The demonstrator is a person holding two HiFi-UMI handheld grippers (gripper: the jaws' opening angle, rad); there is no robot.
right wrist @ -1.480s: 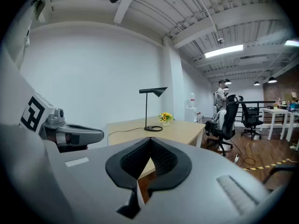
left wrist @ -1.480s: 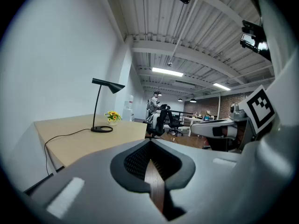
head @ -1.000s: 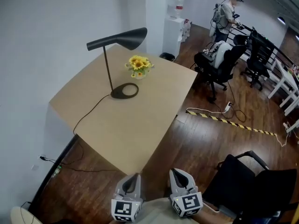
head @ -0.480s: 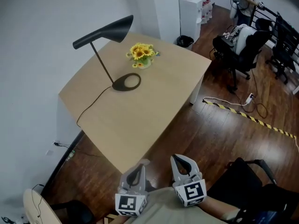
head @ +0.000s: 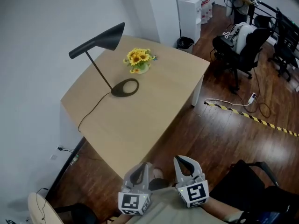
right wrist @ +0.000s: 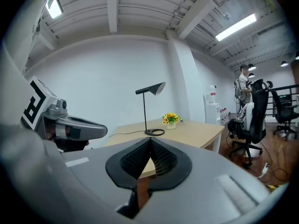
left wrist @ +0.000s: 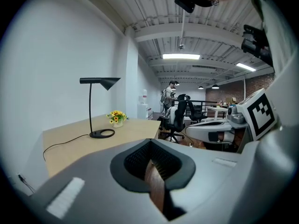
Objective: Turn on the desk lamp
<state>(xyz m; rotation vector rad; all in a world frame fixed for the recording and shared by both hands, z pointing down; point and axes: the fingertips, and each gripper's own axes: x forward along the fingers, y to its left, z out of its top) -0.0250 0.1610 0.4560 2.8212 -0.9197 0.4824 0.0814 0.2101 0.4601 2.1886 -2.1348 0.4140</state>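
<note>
The desk lamp [head: 100, 41], black with a slanted cone shade on a thin stem, stands at the far left part of the light wood table [head: 140, 125], close to the white wall. Its ring-shaped base [head: 124, 87] sits flat on the tabletop, and a dark cord [head: 88, 113] runs from it to the table's left edge. Just beyond the base is a small pot of yellow flowers [head: 138, 59], apart from the lamp. Both grippers are held low and close to the person's body, over the wooden floor [head: 219, 139] past the table's near corner and well apart from the lamp. The left gripper [head: 138, 174] has its jaws pressed together on nothing, and the right gripper [head: 185, 167] beside it is likewise closed and empty. A black office chair [head: 238, 45] stands off to the right of the table.
</note>
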